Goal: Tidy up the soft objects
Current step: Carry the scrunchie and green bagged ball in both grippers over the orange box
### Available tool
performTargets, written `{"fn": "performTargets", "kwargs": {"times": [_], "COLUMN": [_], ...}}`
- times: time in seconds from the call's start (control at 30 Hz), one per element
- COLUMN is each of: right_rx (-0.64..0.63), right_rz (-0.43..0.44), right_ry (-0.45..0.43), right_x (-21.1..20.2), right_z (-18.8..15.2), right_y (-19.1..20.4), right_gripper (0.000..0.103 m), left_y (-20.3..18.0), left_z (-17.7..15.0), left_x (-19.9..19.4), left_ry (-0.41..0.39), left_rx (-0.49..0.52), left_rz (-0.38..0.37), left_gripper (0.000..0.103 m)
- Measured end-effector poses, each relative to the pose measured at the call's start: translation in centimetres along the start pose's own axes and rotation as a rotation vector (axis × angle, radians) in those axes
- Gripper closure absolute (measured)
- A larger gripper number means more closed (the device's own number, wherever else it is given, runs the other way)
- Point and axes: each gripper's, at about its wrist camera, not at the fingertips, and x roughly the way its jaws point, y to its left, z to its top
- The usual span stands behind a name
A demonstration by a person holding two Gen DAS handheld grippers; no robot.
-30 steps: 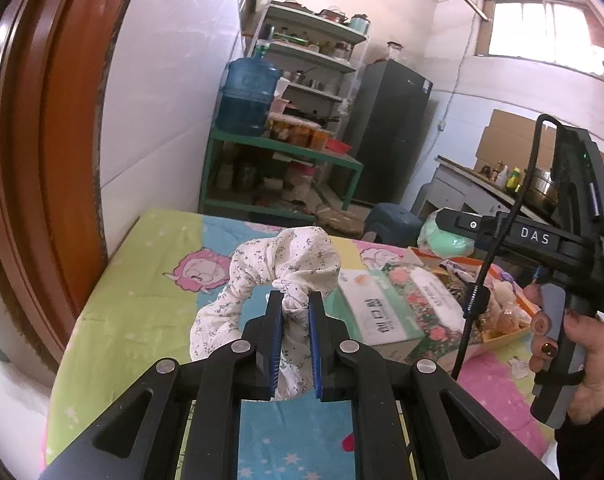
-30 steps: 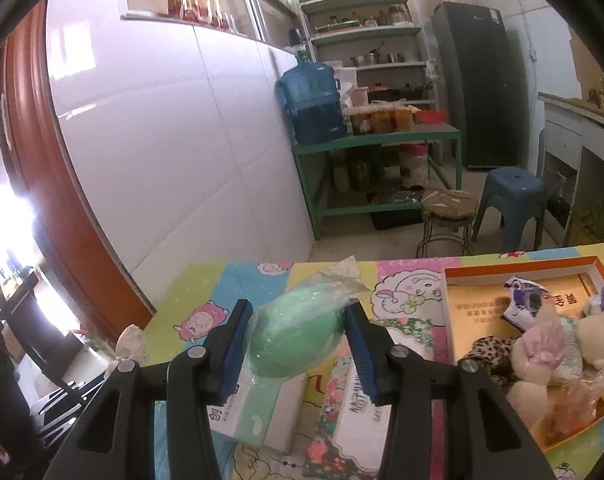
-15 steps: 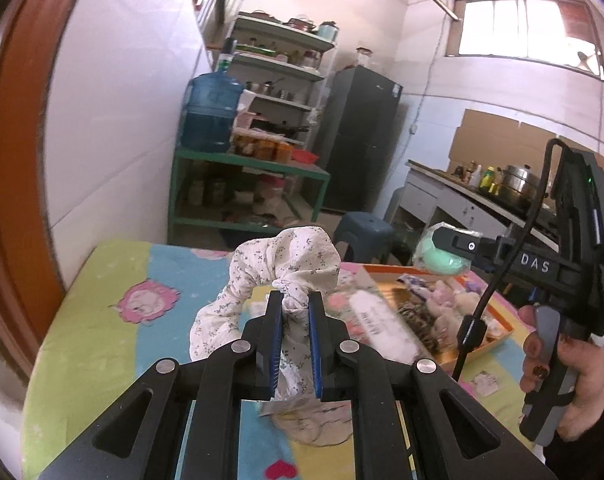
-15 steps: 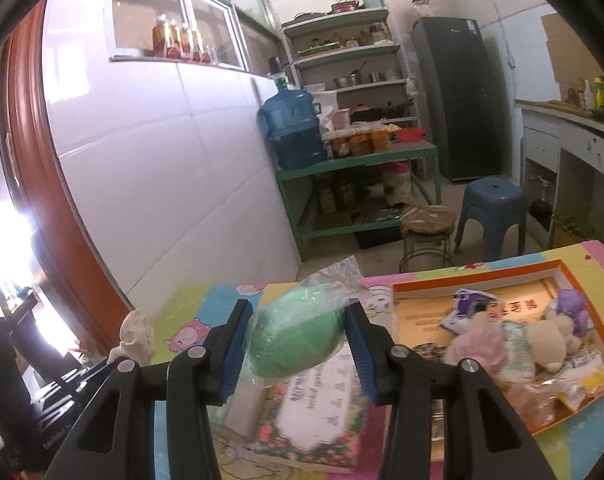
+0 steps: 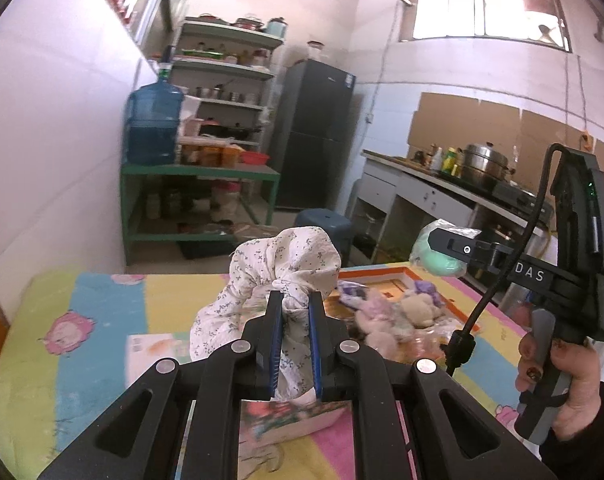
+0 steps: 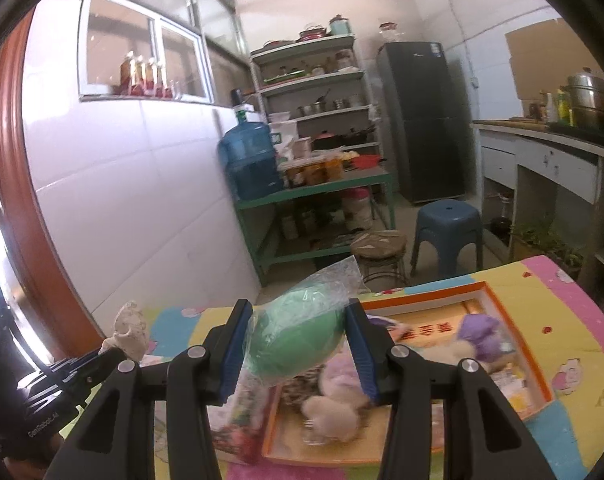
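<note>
My left gripper (image 5: pixel 295 312) is shut on a white floral scrunchie (image 5: pixel 278 276), held up above the table. In the right wrist view that scrunchie (image 6: pixel 129 330) shows at the left edge. My right gripper (image 6: pixel 299 340) is shut on a green sponge ball (image 6: pixel 298 344) wrapped in clear plastic, hanging over the left end of the orange-rimmed box (image 6: pixel 510 320). The left wrist view shows the same green ball (image 5: pixel 438 258) at the tip of the right gripper, held by a person's hand (image 5: pixel 562 364). Soft toys (image 6: pixel 342 400) lie blurred inside the box (image 5: pixel 406 270).
Tissue packs (image 5: pixel 290 416) lie on the cartoon-print tablecloth (image 5: pixel 54 344) under the left gripper. Beyond the table stand a blue stool (image 6: pixel 448 232), a round stool (image 6: pixel 378 246), a green rack with a water jug (image 6: pixel 248 160), and a counter (image 5: pixel 442 184).
Both grippers have swung to the right and risen a little, each keeping its hold. The orange-rimmed box now lies more centrally under the right gripper.
</note>
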Motion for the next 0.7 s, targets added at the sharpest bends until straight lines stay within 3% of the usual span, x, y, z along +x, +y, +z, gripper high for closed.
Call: {"fn": "performTargets", "kwargs": {"times": [0.7], "right_rx": [0.108], "right_rz": [-0.076], "right_ry": [-0.018], "right_x": [-2.6], "right_z": [-1.8], "right_y": [-12.0], "right_gripper": [0.055], "left_y": [-11.1], "left_z": [1.5], "left_x": [9.0], "left_ry": [0.056], "left_rx": [0.052], "left_rz": [-0.090], "left_gripper": [0.091]}}
